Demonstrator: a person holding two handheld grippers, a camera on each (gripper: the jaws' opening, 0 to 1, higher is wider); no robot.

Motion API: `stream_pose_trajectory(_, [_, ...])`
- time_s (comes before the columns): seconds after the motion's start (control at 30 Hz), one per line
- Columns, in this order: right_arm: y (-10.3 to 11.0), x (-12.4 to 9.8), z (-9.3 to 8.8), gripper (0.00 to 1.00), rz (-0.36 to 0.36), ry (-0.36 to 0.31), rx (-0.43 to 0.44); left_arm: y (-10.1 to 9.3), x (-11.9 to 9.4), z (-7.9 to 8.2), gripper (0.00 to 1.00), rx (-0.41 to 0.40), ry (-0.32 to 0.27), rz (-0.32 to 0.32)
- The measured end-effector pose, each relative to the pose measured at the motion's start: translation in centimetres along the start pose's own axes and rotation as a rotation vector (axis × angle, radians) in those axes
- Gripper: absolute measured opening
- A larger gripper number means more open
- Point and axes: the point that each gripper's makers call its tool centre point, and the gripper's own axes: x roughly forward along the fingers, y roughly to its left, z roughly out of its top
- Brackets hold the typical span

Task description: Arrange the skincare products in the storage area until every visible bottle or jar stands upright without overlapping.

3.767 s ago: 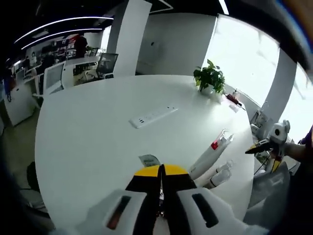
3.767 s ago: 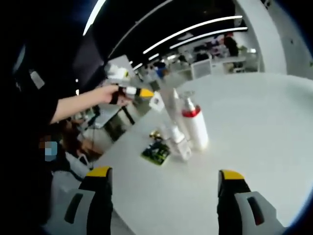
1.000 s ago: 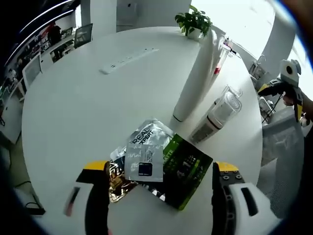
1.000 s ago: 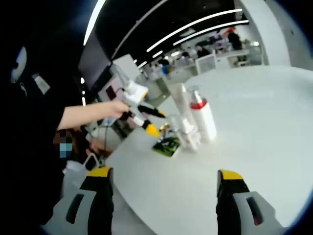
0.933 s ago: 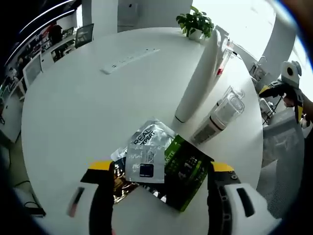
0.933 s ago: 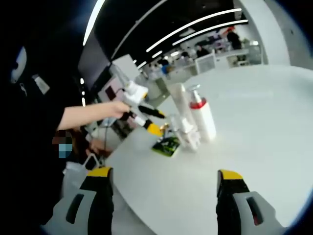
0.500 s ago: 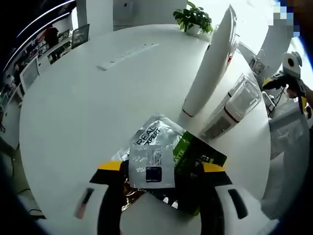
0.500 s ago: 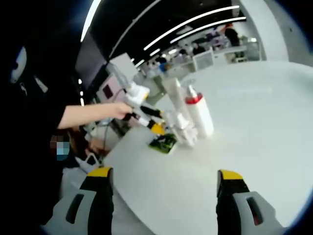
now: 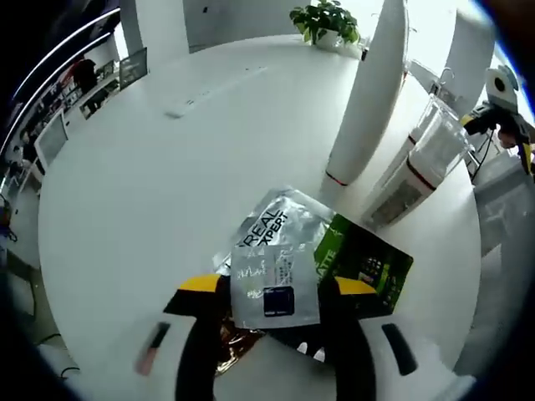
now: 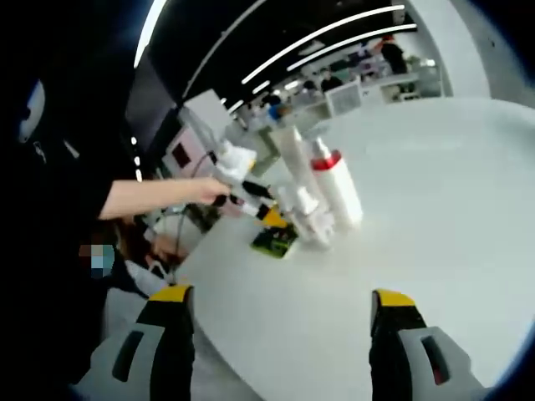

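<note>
The left gripper (image 9: 272, 288) is closing in on the silver sachet (image 9: 274, 266), its jaws narrower than a moment ago, flanking the sachet and the green packet (image 9: 368, 263) beside the upright white tube (image 9: 368, 100). The right gripper (image 10: 282, 305) is hovering wide open, holding nothing.

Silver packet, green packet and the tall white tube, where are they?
Silver packet (image 9: 272, 255), left gripper view, its printed front.
Green packet (image 9: 368, 263), left gripper view, its uncovered right part.
Tall white tube (image 9: 372, 92), left gripper view, middle of its body.
</note>
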Motion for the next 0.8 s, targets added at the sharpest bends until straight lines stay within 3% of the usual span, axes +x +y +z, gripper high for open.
stream_pose_trajectory(0.27, [0.02,0.21,-0.16,0.90,0.003,0.006,0.002,-0.11,0.03,0.06,0.46,-0.016,-0.020,-0.002])
stream_pose_trajectory(0.8, [-0.04,0.13,-0.07,0.90,0.000,0.006,0.001,-0.01,-0.06,0.21,0.46,-0.048,-0.027,0.002])
